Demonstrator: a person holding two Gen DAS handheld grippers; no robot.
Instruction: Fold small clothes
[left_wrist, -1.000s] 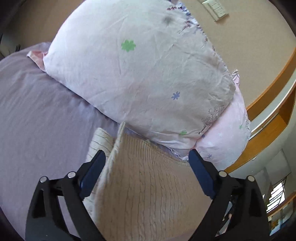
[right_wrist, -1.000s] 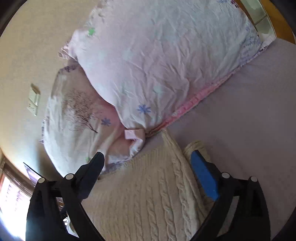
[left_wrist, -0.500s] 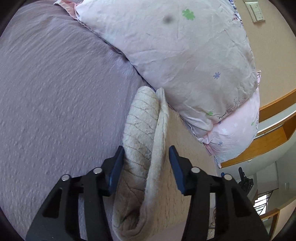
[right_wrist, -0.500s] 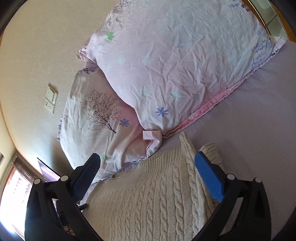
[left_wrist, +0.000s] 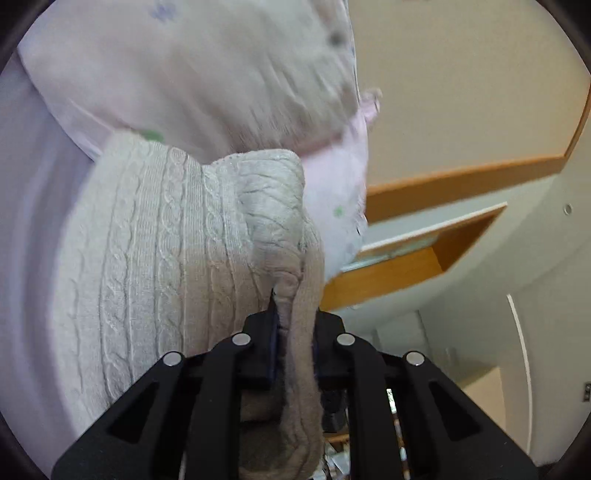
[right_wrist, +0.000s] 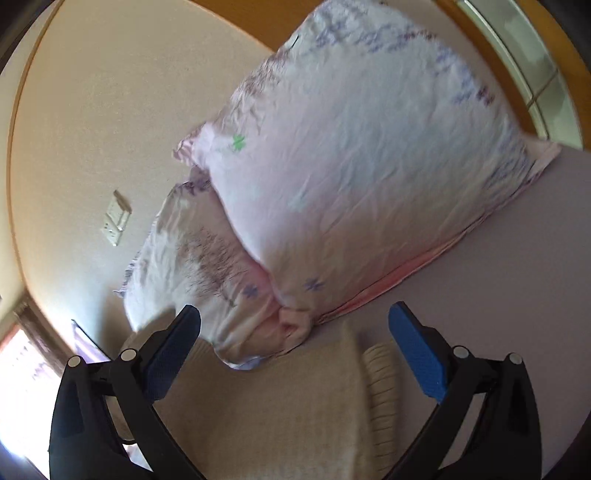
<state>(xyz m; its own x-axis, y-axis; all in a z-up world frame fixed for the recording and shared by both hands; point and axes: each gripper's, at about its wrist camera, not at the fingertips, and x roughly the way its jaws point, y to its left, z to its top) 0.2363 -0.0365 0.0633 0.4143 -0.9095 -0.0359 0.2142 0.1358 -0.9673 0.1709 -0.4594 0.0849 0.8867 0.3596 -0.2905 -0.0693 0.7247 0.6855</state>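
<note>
A cream cable-knit sweater (left_wrist: 159, 258) lies on the lilac bed sheet (left_wrist: 26, 221) below the pillows. My left gripper (left_wrist: 293, 332) is shut on a bunched fold of the sweater's edge, which is lifted and hangs between the jaws. In the right wrist view the sweater (right_wrist: 288, 413) lies flat under my right gripper (right_wrist: 295, 332), which is wide open and empty above the sweater's top edge. A ribbed cuff (right_wrist: 380, 376) shows beside it. The view is blurred by motion.
Two pale pink flowered pillows (right_wrist: 369, 166) are stacked against the beige wall at the head of the bed. A wall switch plate (right_wrist: 116, 221) is on the wall. A wooden shelf (left_wrist: 424, 254) runs along the wall. Lilac sheet (right_wrist: 517, 295) extends to the right.
My left gripper closed on the sweater's folded edge and lifted it, swinging toward the wall. My right gripper stayed open and tilted up a little.
</note>
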